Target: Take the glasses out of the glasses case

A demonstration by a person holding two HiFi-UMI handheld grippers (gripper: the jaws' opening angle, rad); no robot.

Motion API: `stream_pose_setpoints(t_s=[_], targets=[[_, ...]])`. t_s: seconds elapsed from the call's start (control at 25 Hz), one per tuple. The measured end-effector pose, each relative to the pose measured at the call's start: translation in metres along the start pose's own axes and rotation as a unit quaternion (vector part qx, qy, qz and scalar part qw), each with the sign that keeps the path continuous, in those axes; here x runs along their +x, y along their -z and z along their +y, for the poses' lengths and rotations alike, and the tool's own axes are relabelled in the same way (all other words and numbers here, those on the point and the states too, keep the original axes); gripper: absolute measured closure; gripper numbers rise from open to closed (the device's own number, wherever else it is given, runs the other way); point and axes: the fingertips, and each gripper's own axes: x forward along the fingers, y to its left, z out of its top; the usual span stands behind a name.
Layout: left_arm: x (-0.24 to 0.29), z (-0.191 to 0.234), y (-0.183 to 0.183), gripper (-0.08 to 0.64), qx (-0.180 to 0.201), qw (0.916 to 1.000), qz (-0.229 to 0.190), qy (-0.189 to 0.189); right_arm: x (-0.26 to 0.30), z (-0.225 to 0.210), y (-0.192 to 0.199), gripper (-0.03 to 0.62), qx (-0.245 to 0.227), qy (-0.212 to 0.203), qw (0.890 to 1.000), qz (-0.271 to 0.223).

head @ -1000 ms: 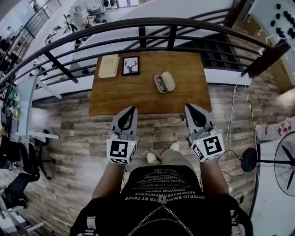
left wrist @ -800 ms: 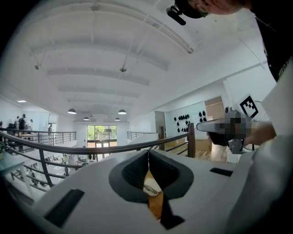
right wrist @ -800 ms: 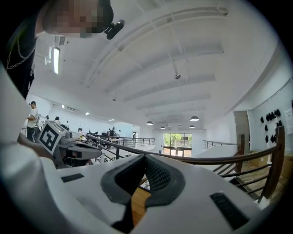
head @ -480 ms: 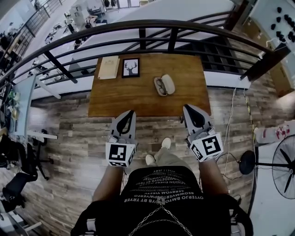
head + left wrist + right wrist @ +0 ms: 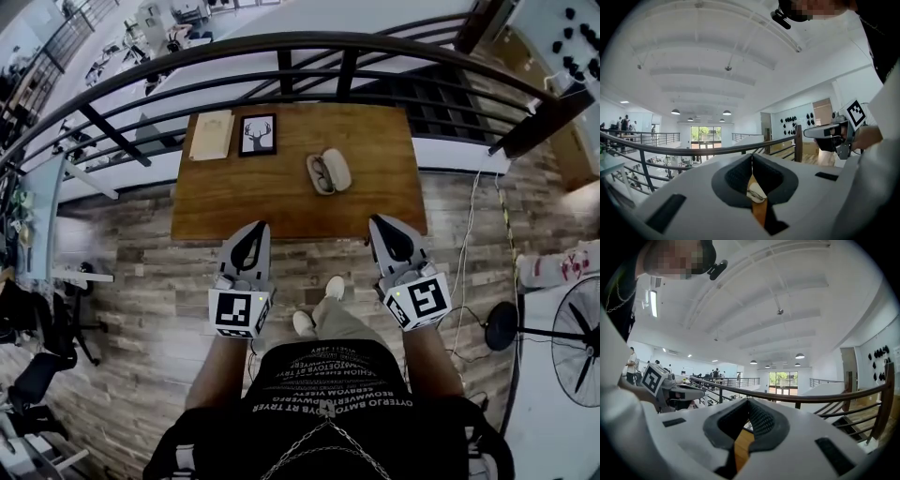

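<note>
Head view: left gripper (image 5: 258, 227) and right gripper (image 5: 375, 221) held side by side, tips at the near edge of a wooden table (image 5: 234, 202). Ahead and between them, well apart, an open glasses case (image 5: 337, 169) with the glasses (image 5: 321, 174) inside.

Left gripper view: jaws pressed together, empty, case glimpsed beyond.

Right gripper view: jaws clenched, empty. Likely kept closed just for the approach.

A wooden desk (image 5: 281, 202) stands on a grey-brown plank floor (image 5: 131, 281), its far edge close to a curved black railing (image 5: 309, 47) above a bright open hall. The white ceiling (image 5: 717, 61) carries round pendant lamps (image 5: 675, 111), and tall windows (image 5: 705, 136) glow beyond. 1 standing fan (image 5: 579, 323) is right of the desk.
</note>
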Motion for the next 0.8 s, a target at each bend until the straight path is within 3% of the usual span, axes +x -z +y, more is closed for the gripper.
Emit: stream_pose_setpoints(t_s=[0.8], targets=[[0.084, 0.021, -0.017, 0.532, 0.009, 0.9999, 0.005, -0.008, 0.07, -0.053, -0.004, 0.577, 0.001, -0.034, 0.999, 0.004]])
